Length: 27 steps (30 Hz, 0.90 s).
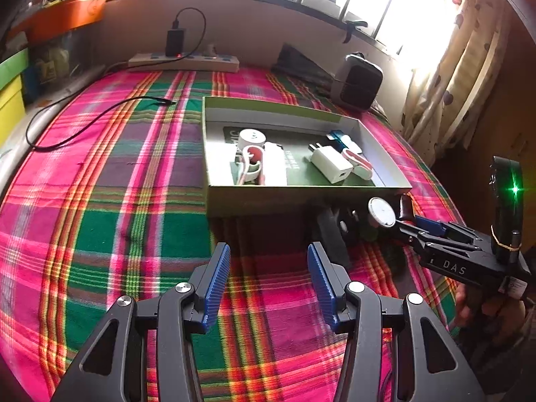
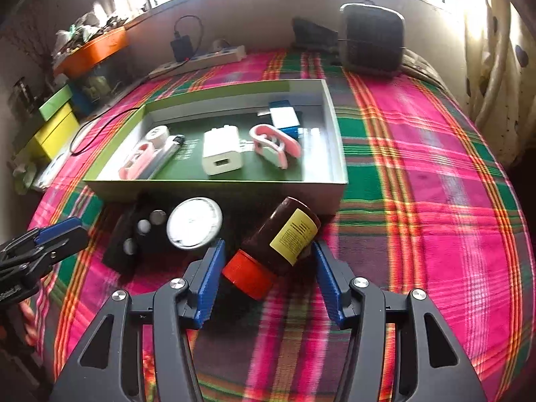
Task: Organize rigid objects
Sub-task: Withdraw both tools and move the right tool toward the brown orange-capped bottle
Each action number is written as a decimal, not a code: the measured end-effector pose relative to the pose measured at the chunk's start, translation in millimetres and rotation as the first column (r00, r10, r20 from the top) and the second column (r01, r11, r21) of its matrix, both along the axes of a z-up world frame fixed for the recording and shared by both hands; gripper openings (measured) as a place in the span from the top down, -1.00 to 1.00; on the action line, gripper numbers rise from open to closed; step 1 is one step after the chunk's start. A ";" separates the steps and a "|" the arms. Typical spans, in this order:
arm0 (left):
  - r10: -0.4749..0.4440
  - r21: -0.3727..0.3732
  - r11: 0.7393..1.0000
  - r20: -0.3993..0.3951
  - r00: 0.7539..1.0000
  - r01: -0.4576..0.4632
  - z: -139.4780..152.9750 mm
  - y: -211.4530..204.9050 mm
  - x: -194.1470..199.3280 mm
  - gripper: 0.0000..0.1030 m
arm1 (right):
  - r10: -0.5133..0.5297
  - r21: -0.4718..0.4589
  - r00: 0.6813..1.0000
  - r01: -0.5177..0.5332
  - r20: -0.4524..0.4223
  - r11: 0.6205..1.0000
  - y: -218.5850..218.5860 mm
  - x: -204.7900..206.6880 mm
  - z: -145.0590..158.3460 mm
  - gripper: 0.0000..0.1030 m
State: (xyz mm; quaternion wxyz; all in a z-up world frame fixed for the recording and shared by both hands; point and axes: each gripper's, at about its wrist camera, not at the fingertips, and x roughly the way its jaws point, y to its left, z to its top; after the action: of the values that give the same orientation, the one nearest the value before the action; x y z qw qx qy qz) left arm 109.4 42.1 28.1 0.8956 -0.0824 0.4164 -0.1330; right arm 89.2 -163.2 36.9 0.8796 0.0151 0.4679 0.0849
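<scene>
A shallow green-rimmed box (image 1: 301, 197) (image 2: 214, 189) on the plaid cloth holds a white charger (image 2: 221, 155), pink clips (image 2: 274, 145), a blue-and-white item (image 2: 284, 117) and a white round piece (image 2: 157, 134). In front of it lie a brown bottle with a red cap and yellow label (image 2: 278, 246), a white round disc (image 2: 194, 222) (image 1: 382, 212) and a black device with buttons (image 2: 134, 238). My right gripper (image 2: 268, 281) is open, its jaws on either side of the bottle. My left gripper (image 1: 268, 278) is open and empty over the cloth.
A power strip (image 1: 184, 62) with a black adapter stands at the back wall. A black cable (image 1: 87, 124) lies on the cloth at left. A grey speaker-like box (image 2: 372, 40) sits at the back right. Coloured boxes (image 2: 57, 124) stand at left.
</scene>
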 end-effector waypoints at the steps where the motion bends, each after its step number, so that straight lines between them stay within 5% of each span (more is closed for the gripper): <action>1: -0.003 0.001 1.000 0.001 1.000 0.003 0.4 -1.9 0.4 0.07 | -0.005 0.000 1.000 0.005 0.000 1.000 -2.2 0.0 0.3 -0.04; 15: -0.057 -0.003 0.998 -0.018 0.998 0.057 3.8 -33.7 8.9 0.02 | -0.039 -0.017 0.999 0.040 0.009 0.999 -29.0 -4.6 3.0 -0.04; 27: -0.049 0.077 0.996 -0.042 0.998 0.053 -4.7 -49.1 13.3 0.02 | -0.032 -0.039 0.999 0.032 0.006 0.999 -39.5 -4.8 2.0 -0.05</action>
State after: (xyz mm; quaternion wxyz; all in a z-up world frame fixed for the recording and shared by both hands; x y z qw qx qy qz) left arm 122.8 -6.9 23.4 0.8861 -0.0392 0.4409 -0.1378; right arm 84.4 -202.6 38.8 0.8822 0.0052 0.4668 0.0619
